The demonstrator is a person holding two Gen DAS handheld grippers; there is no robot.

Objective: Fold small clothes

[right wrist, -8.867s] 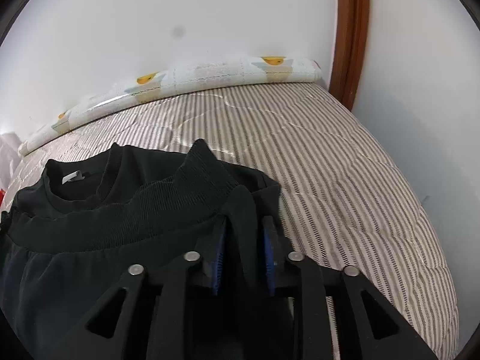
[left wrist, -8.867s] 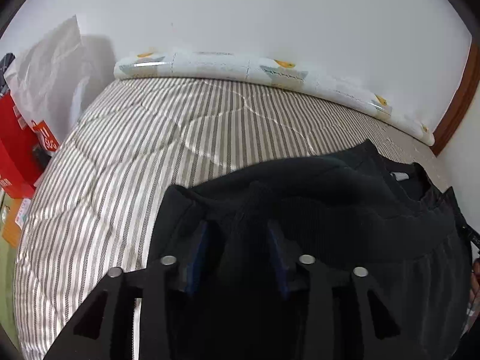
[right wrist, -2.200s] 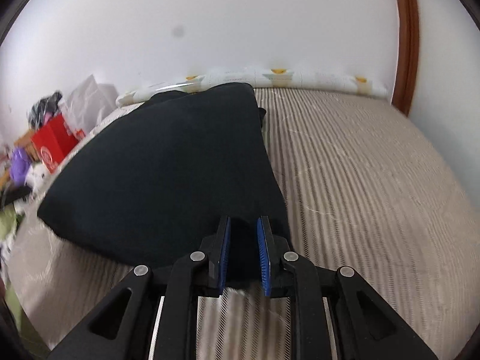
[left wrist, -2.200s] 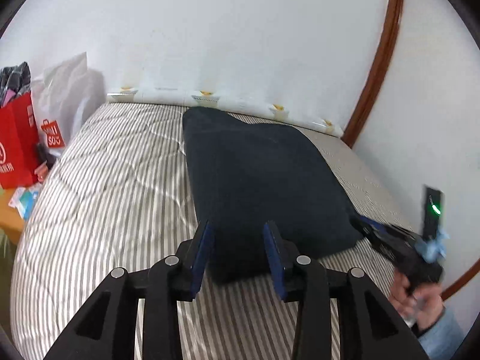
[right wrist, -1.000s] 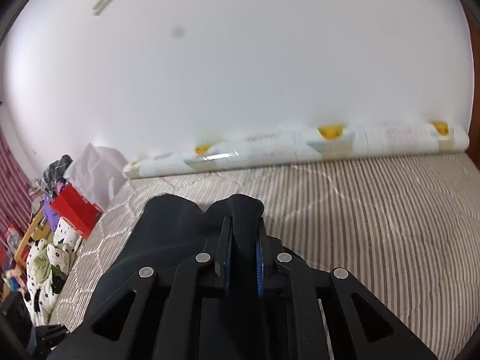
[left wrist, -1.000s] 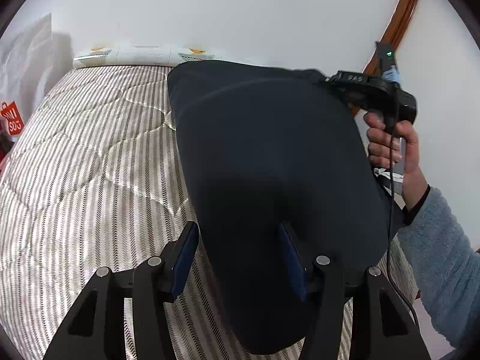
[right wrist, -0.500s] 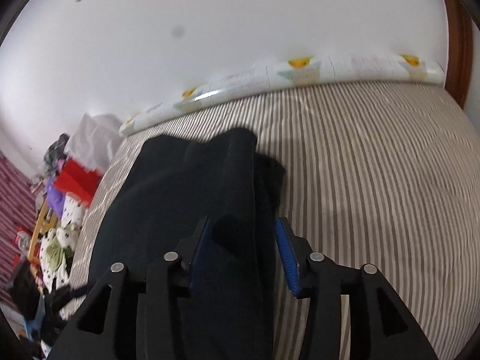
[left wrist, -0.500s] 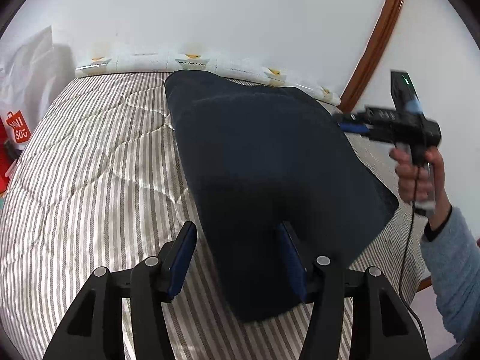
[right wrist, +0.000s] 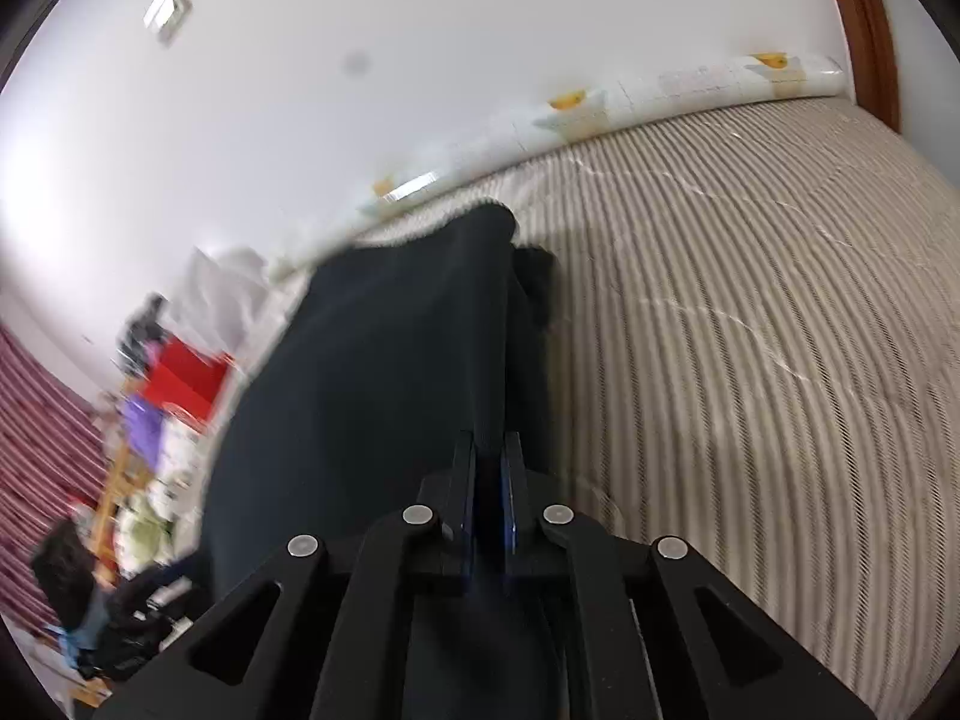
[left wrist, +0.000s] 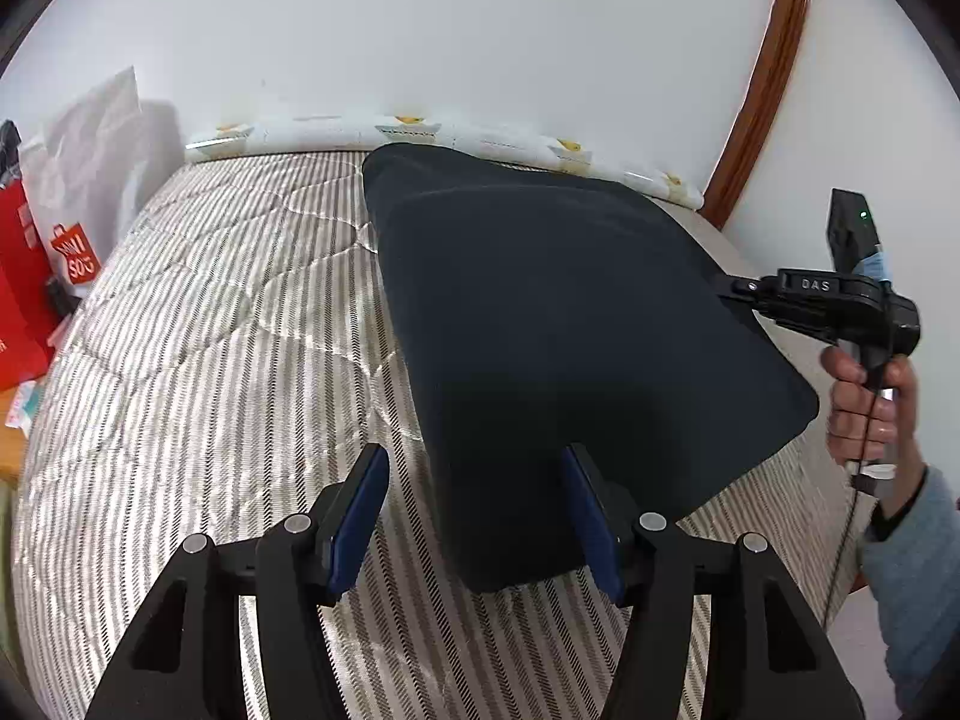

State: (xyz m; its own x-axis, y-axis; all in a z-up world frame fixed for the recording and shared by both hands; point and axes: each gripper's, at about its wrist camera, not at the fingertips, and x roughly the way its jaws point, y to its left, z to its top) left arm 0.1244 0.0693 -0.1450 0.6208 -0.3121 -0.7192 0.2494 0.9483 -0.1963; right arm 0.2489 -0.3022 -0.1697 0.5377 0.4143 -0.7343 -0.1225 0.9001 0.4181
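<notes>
The left gripper [left wrist: 477, 516] stands with its blue-padded fingers [left wrist: 360, 510] spread wide, low over the bed; the near corner of the black garment [left wrist: 558, 324] reaches in between them, but whether either pad touches the cloth cannot be told from here; the right gripper [right wrist: 487, 480] has its two blue pads pressed nearly together with a narrow fold of the same dark cloth [right wrist: 384, 396] pinched between them, at the garment's right-hand edge; in the left wrist view that tool [left wrist: 822, 300] shows from the side, gripped in the person's right hand [left wrist: 864, 402], its tip at the garment's edge, a grey-blue sleeve below the wrist; the garment lies folded into a broad, smooth dark slab, running from near the grippers back toward the wall; it lies on a striped quilted bed cover [left wrist: 198, 360]; along the wall runs a long white roll with yellow prints [left wrist: 420, 132]; a brown wooden trim [left wrist: 762, 84] stands at the corner of the wall; to the left of the bed sit a red bag [left wrist: 36, 300] and a white bag [left wrist: 90, 150]; the right wrist view is blurred on its left side, where only red, purple and striped patches can be made out.
</notes>
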